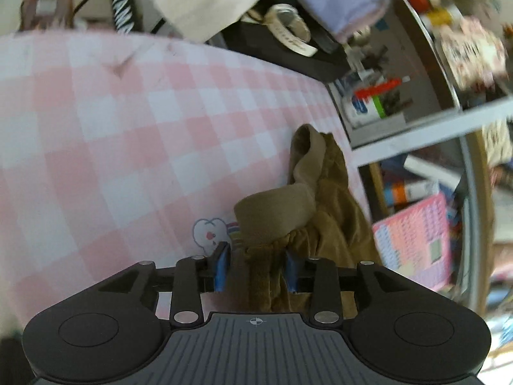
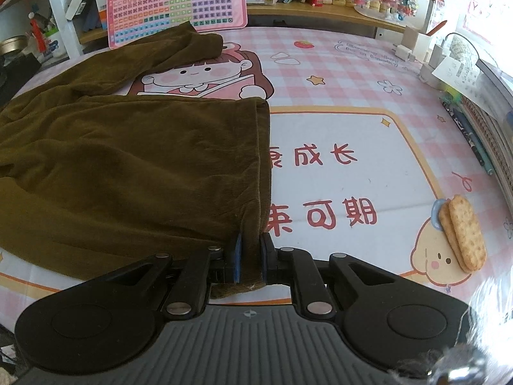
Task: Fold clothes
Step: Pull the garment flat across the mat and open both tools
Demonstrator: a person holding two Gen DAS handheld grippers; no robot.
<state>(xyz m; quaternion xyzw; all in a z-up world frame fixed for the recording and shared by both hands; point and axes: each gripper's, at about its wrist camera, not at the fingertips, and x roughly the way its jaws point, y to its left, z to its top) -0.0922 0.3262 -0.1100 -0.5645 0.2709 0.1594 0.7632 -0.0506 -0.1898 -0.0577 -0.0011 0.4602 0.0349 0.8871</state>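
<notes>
Both hand-held grippers pinch the brown trousers (image 2: 128, 160) on the worktop (image 2: 352, 166)
Left hand-held gripper (image 1: 256, 261) clamps the bunched waistband, right hand-held gripper (image 2: 250, 258) the hem; even tension should keep the fold flat

Motion-blurred shelf clutter (image 1: 465, 48), perhaps toys; olive garment (image 2: 112, 160) cut off at the left edge.

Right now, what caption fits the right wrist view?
Right tongs pinch the hem of olive-brown trousers spread on a pink cartoon desk mat.
</notes>
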